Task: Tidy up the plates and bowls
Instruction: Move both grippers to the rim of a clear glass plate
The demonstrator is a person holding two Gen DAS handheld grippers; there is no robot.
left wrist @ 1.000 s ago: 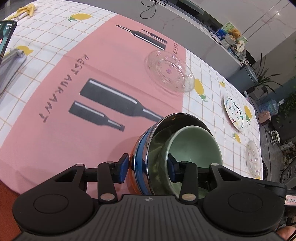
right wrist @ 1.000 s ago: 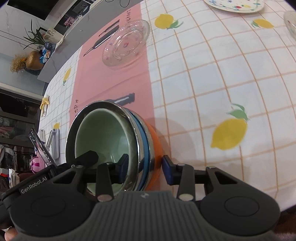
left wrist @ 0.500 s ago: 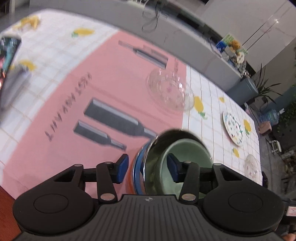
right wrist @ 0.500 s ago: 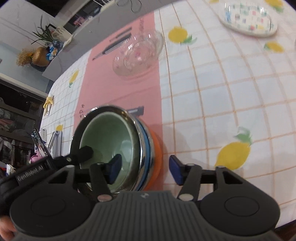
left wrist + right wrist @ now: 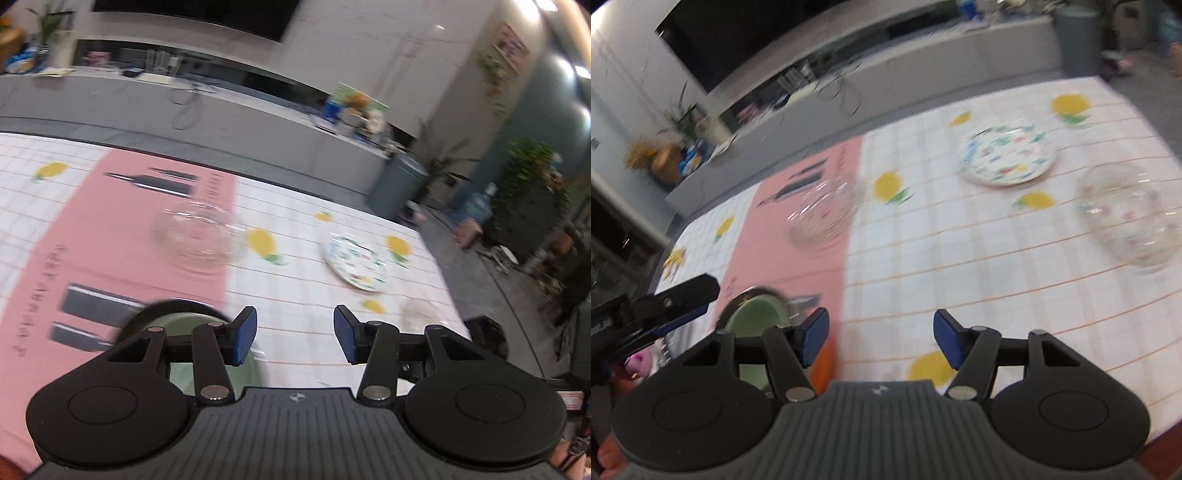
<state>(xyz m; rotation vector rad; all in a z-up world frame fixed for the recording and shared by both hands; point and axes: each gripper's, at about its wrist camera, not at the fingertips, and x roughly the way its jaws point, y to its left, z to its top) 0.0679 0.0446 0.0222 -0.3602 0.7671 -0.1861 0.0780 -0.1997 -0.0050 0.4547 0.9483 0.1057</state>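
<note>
Both grippers spread and holding nothing, above the nested bowls.
Left gripper point(image 5: 293, 334) spread; right gripper point(image 5: 881, 338) opening; bowl stack point(image 5: 757, 317) low left; only the right view shows its orange bowl point(image 5: 823, 365) and clear bowl point(image 5: 1126, 218) plainly.

Even indoor light, soft shadows — both views motion-smeared, fisheye-bent at the edges, dark corners.

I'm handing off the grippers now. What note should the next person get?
Left gripper: open, empty. Right gripper: jaws opening, nothing between them.
Bowl stack, green bowl on top, sits on the pink runner.
Done: bowls nested.
Left: glass plate on the runner, patterned plate and another glass dish lie apart on the tablecloth; gather them.
</note>
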